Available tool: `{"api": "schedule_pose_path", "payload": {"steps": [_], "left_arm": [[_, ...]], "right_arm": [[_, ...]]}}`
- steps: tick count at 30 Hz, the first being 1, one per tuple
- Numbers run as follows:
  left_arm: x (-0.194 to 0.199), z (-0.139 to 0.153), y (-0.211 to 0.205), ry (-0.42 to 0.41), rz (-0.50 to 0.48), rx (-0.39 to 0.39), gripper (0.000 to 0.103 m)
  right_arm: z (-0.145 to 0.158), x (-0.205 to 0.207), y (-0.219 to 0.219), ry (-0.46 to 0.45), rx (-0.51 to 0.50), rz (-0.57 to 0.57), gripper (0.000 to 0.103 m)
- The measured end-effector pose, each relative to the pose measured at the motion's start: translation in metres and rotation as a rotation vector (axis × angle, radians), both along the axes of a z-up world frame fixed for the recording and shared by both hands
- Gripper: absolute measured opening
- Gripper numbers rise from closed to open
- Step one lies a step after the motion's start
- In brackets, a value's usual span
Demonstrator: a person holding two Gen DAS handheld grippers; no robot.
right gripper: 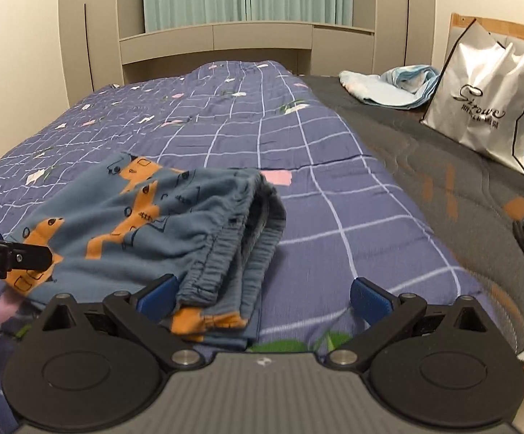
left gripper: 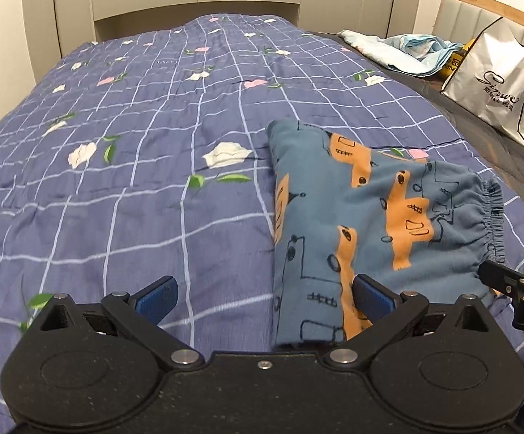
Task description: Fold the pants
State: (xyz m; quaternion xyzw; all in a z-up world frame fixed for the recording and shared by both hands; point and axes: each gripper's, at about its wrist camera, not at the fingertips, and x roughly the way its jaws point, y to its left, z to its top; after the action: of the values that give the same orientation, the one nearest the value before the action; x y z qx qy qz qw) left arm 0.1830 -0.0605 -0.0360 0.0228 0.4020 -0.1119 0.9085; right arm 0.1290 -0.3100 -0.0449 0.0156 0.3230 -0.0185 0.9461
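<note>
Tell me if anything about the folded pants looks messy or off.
The pants lie folded on the quilt, but not neatly: at the waistband end the layers are staggered, and an orange-printed edge sticks out beneath the bundle. Both tools, left and right, are open, gripping nothing.

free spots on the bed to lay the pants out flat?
Widest bare patch: the quilt left of the pants, running up to the headboard. A narrower strip of quilt lies between the waistband and the grey sheet. Crowded at the far right: white bag, light blue cloth.
</note>
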Motion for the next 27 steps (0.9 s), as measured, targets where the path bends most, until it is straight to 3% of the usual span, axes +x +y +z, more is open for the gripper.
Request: {"api": "schedule_pose_path", "payload": {"steps": [6,12,16,19,23,27], "left_arm": [[-0.002,0.0,0.001,0.004,0.001,-0.004,0.102],[-0.001,0.005,0.002,0.003,-0.001,-0.019,0.102],[0.003,0.013,0.0,-0.027,-0.032,-0.049,0.102],[0.013,0.015,0.001,-0.031,-0.072,-0.114,0.102],[0.029,0.009,0.001,0.013,-0.091,-0.191,0.102],[0.039,-0.001,-0.005,0.05,-0.086,-0.186,0.102]], "right_arm": [[0.003,-0.007,0.0,-0.001,-0.001,0.009,0.103],[0.012,-0.008,-0.005,-0.036,0.063,0.066,0.103],[0.017,0.005,-0.012,-0.035,0.146,0.151,0.103],[0.017,0.02,-0.019,-0.021,0.215,0.21,0.103],[0.011,0.045,-0.036,0.018,0.299,0.258,0.103],[0.0,0.068,-0.054,0.039,0.401,0.268,0.103]]}}
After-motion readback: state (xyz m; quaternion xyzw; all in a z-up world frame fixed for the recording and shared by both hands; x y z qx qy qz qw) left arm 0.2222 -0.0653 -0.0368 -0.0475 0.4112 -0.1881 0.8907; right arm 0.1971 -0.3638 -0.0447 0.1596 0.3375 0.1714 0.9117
